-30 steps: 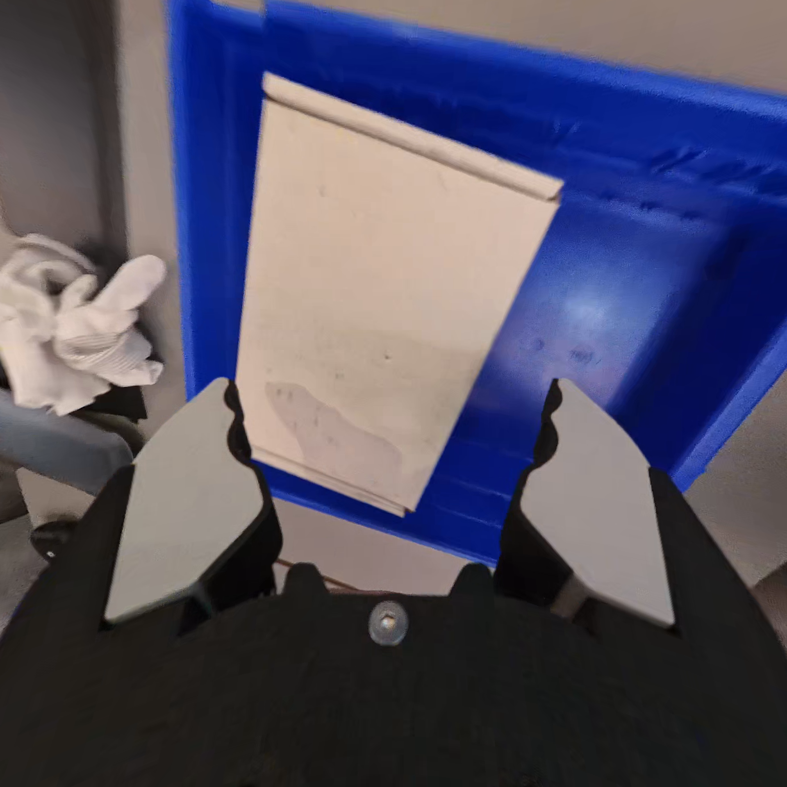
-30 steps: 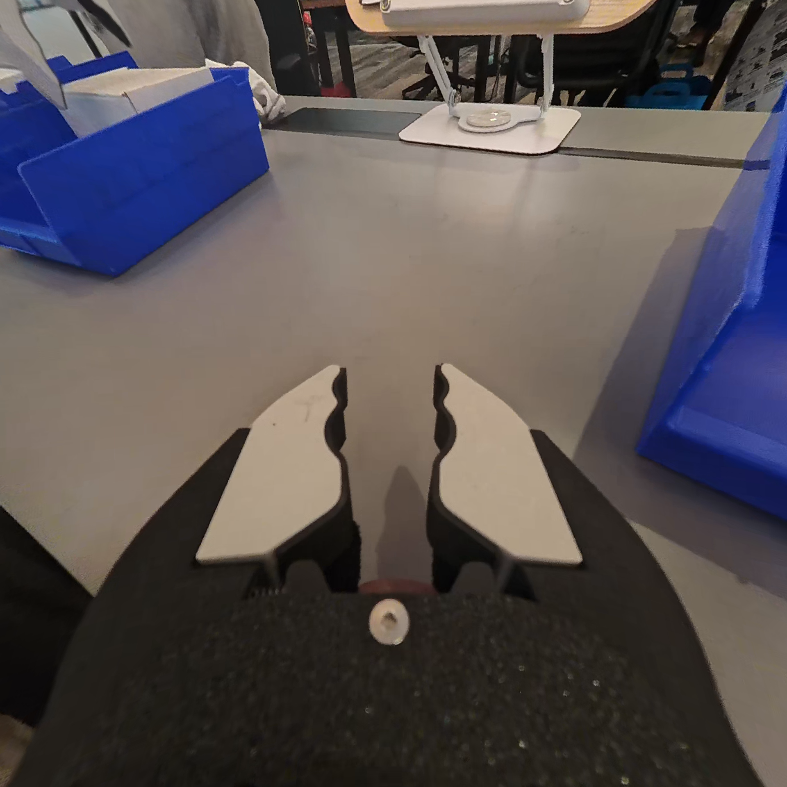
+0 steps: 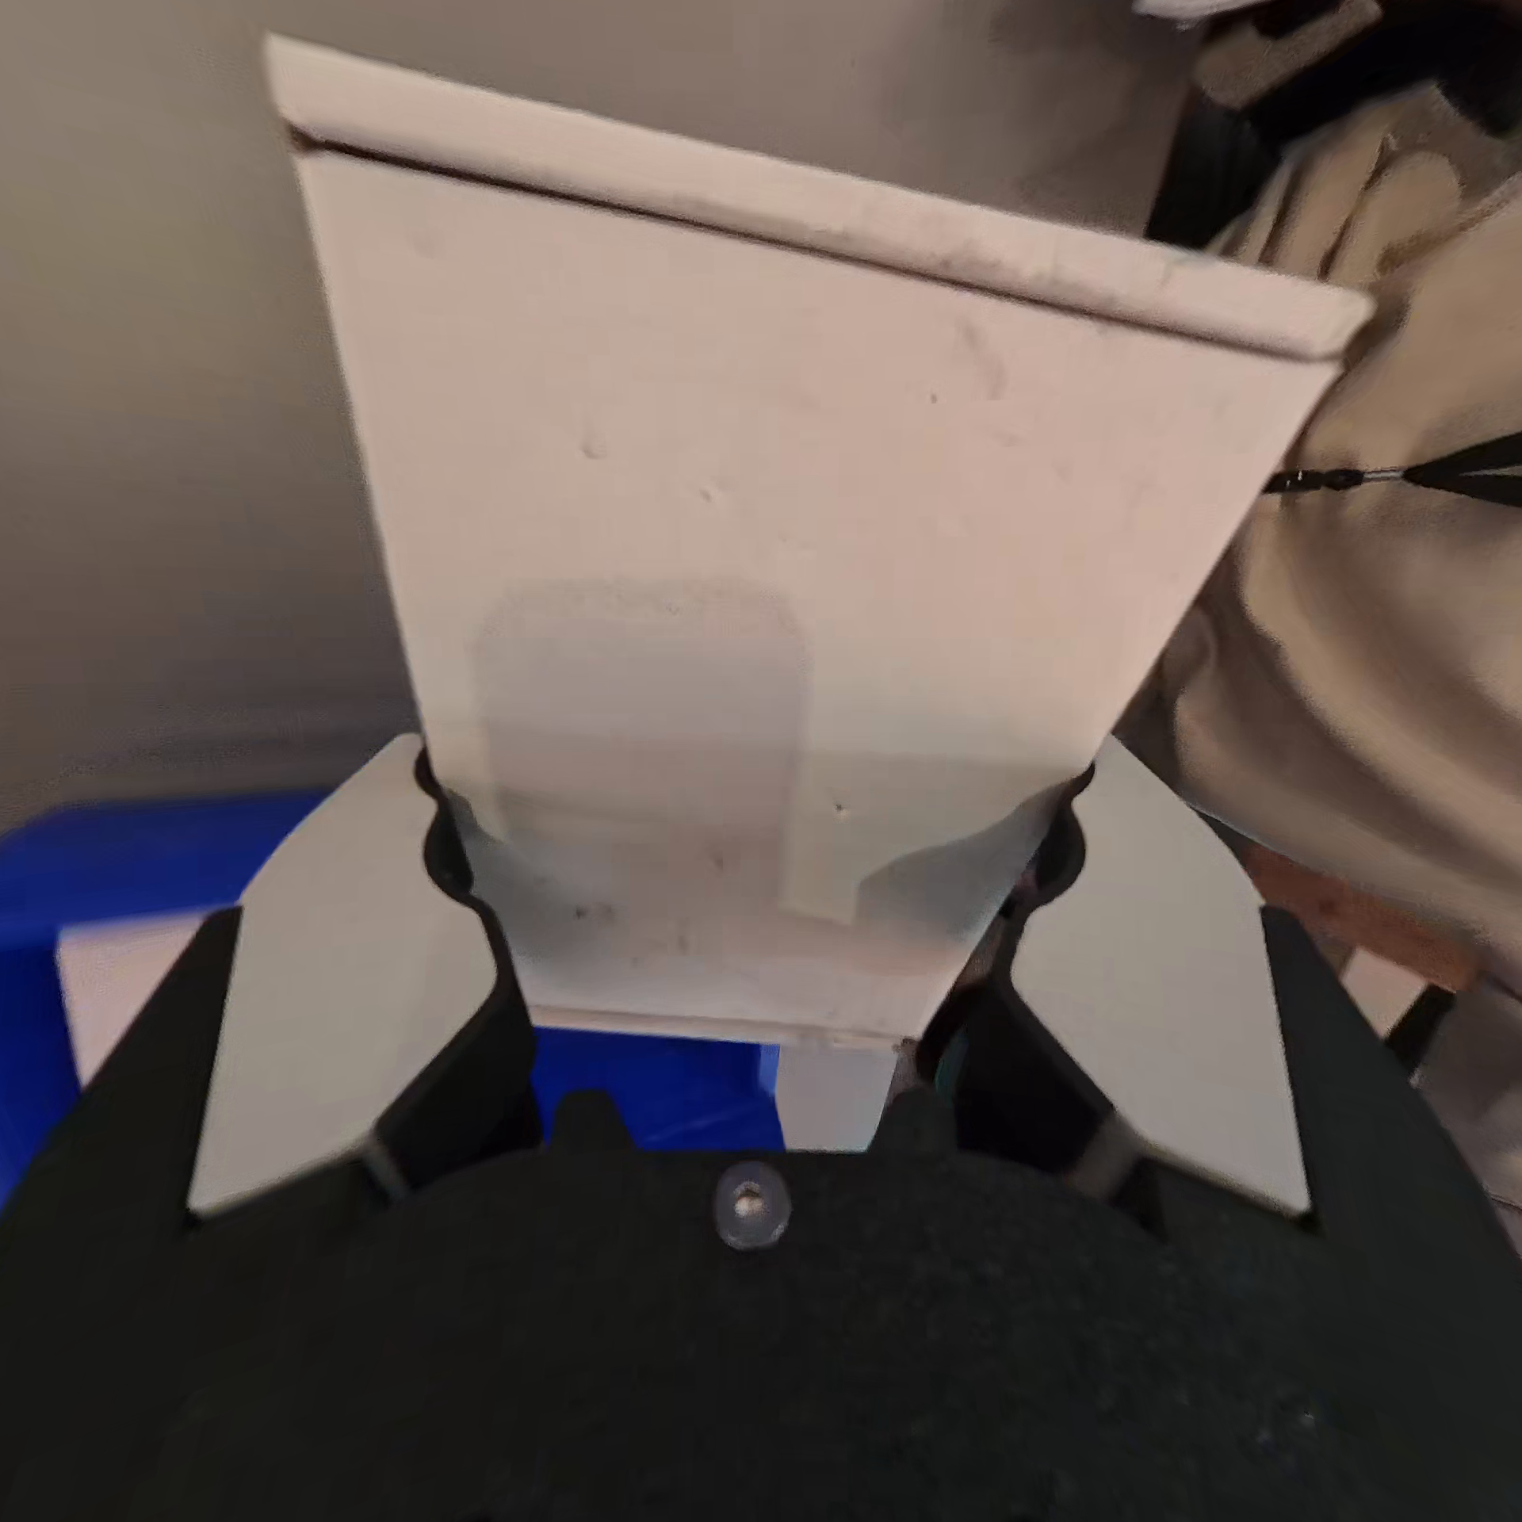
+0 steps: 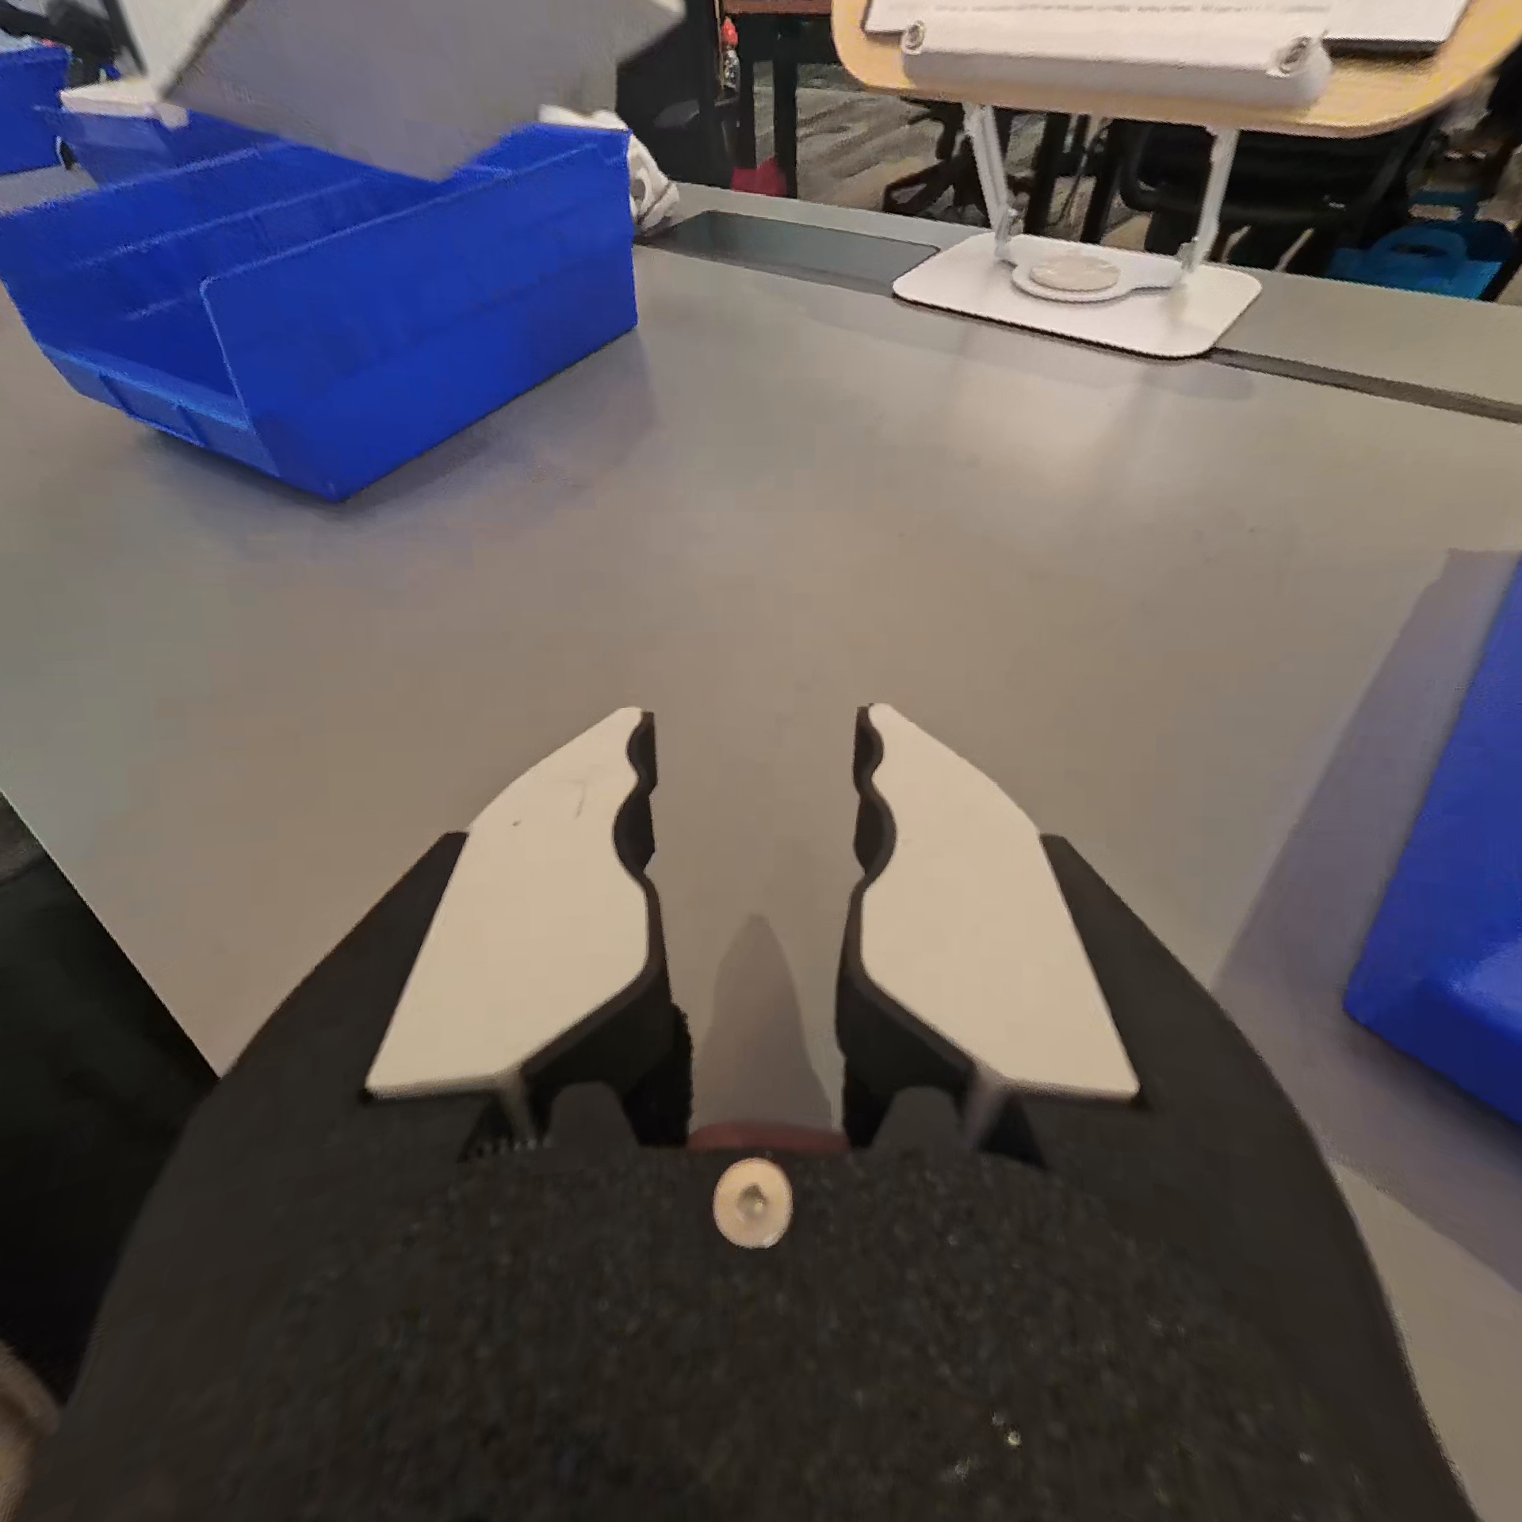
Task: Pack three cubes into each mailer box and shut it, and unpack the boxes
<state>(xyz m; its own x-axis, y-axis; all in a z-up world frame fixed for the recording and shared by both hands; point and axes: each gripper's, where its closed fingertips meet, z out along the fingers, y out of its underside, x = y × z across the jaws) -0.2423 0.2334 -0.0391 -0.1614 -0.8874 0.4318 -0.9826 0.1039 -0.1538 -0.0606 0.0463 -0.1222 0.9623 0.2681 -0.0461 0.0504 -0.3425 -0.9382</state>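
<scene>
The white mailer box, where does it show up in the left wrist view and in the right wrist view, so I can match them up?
Left wrist view: the white mailer box fills the centre, clamped between the left gripper fingers.
Right wrist view: it hangs at the top left, tilted above the far bin.
Shared landmark: the blue bin, under the box in both.
</scene>
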